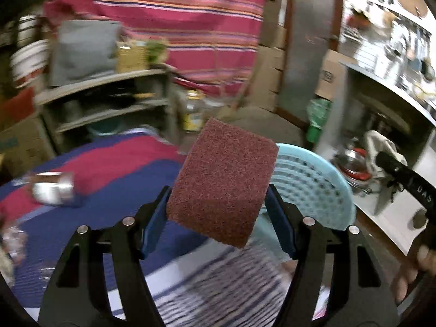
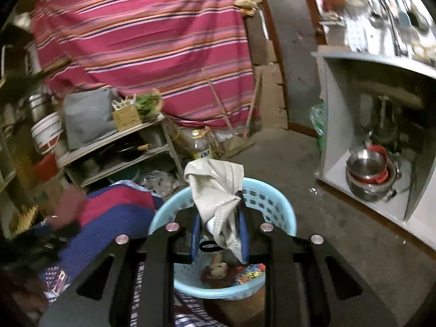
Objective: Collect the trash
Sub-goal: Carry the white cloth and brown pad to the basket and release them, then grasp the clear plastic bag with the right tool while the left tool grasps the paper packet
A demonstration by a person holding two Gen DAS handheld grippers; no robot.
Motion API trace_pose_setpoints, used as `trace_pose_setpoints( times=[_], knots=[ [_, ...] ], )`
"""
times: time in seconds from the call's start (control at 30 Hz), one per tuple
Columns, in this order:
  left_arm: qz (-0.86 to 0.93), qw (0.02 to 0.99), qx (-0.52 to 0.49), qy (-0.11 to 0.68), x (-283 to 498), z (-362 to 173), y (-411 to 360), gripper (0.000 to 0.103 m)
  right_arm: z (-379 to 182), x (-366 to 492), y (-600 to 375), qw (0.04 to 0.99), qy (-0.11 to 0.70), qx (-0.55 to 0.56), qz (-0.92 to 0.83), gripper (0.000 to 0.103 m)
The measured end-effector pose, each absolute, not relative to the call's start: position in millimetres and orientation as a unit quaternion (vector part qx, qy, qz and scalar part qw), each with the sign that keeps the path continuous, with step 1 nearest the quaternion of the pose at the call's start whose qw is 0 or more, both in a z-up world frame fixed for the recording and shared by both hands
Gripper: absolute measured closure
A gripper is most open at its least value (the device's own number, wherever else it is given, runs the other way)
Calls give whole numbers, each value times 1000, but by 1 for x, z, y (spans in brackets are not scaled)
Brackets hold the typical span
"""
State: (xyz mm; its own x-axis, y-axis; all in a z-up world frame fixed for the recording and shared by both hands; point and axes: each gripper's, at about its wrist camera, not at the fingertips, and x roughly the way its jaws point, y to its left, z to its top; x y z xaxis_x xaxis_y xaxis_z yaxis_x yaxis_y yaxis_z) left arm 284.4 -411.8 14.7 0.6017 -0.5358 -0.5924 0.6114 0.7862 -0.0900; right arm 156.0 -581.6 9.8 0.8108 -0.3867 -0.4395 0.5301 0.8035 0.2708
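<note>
The left gripper (image 1: 218,218) has its fingers (image 1: 155,218) clamped on the sides of a rough maroon scouring pad (image 1: 223,179), a rounded rectangle whose long axis runs forward and up from the fingers, tilted a little to the right, with the pale blue basket (image 1: 313,190) just beyond and to its right. The right gripper (image 2: 219,231) has its fingers nearly together, pinching a crumpled off-white cloth (image 2: 215,190) that stands up out of them above the basket (image 2: 272,201), its top flopping over. Motion blur smears the striped bedding and shelf; what lies in the basket bottom is hard to make out.
</note>
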Motion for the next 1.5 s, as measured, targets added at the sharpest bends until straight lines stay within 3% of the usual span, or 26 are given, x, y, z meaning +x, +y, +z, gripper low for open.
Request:
trace_pose_setpoints(
  times=[0.17,0.43,0.53,0.63,0.7,0.93,1.07,1.23,1.37,1.5],
  knots=[
    [-347,881,67,315,287,-7,-467,36,0,169,-591,931,191,202,-235,80],
    [-343,878,82,323,298,-20,-487,35,-9,172,-598,930,194,213,-230,79],
    [-338,879,84,325,299,-22,-490,35,-12,173,-598,928,196,217,-230,73],
    [-332,880,90,327,296,-22,-491,31,-14,176,-593,928,199,198,-245,43],
    [-323,884,90,325,297,-20,-489,22,-15,175,-593,928,200,198,-244,43],
    [-305,892,84,322,299,-7,-466,16,-6,168,-591,932,180,204,-239,43],
    [-277,905,85,311,297,8,-421,15,7,172,-577,941,168,200,-216,43],
    [-201,929,60,306,298,29,-297,11,26,196,-517,960,171,162,-154,42],
    [-113,947,70,294,287,40,-187,8,41,218,-440,973,175,120,-89,31],
    [-16,952,35,305,287,36,-70,6,44,243,-354,978,188,83,-13,28]
  ],
)
